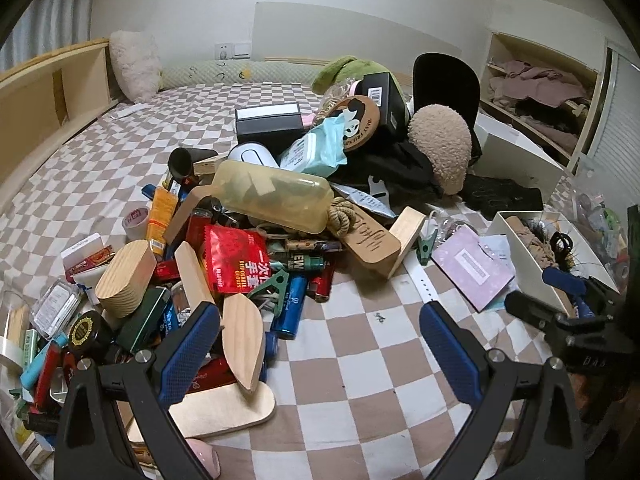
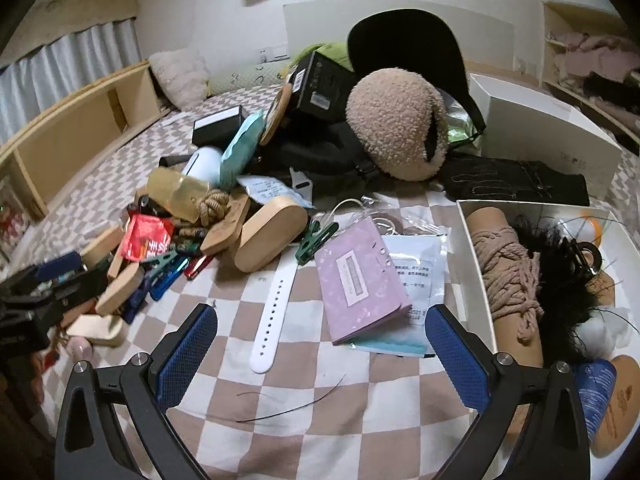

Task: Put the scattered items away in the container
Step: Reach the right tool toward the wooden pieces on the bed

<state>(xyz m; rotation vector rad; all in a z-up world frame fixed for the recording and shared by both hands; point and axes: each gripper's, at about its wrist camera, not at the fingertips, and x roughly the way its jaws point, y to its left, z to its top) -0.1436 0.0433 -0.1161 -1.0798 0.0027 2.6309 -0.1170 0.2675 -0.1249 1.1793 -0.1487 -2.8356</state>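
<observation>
Jaws spread wide, nothing held, on left gripper (image 1: 320, 328) over clutter pile (image 1: 224, 248) w/ red glove packet (image 1: 236, 258). Right wrist view: right gripper (image 2: 322, 338) likewise released; white container (image 2: 476, 240) seen at right, rope bundle (image 2: 508, 276) inside; watch strap (image 2: 276, 308) & purple booklet (image 2: 360, 280) between fingers.

Red packet (image 1: 235, 259): "DISPOSABLE GLOVES", "一次性手套". Round tin (image 1: 357, 122): "BEST FRIENDS".

1. Soft, even indoor light falls on my bed; the white wall (image 1: 172, 4) is brightest and shadows under the clutter are faint
2. Both my views bulge like a fishbowl, with black corners and the wooden bed frame (image 1: 48, 92) bent into a curve
3. The centre is sharp; my other tongs (image 2: 36, 300) at the right view's left edge smear into blur
</observation>
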